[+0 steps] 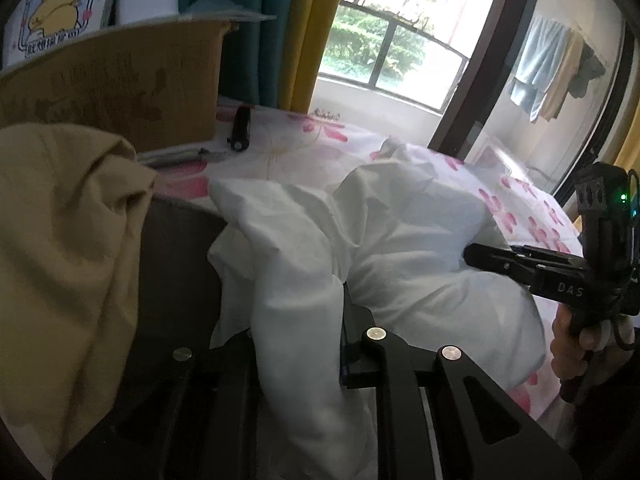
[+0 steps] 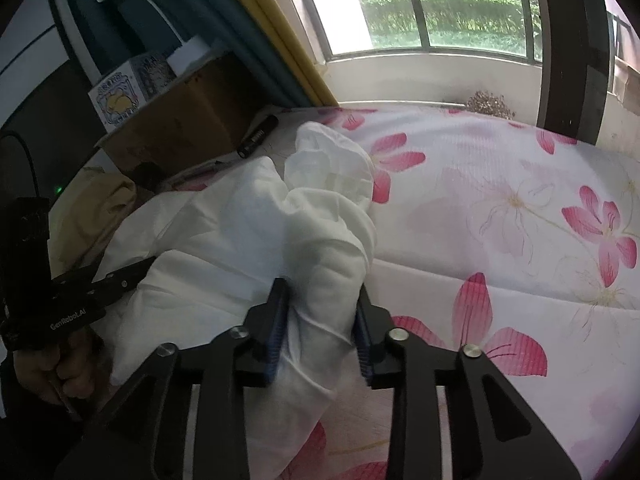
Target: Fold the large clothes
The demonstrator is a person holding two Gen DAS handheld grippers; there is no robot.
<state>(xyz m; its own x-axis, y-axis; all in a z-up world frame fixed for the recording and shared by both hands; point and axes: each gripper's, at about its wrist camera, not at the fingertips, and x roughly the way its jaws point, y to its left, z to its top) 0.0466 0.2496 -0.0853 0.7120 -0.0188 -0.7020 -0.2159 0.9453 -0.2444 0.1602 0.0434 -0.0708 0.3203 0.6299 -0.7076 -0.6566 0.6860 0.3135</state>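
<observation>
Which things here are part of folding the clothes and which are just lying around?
In the job: white garment, left gripper, right gripper.
Lying about: tan cloth, cardboard box, black marker, hanging laundry.

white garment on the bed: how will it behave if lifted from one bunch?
The white garment lies crumpled in soft folds, so probably floppy: the rest should hang and drag. It looks thin, likely light. Bunched cloth between the right gripper may slip out.
</observation>
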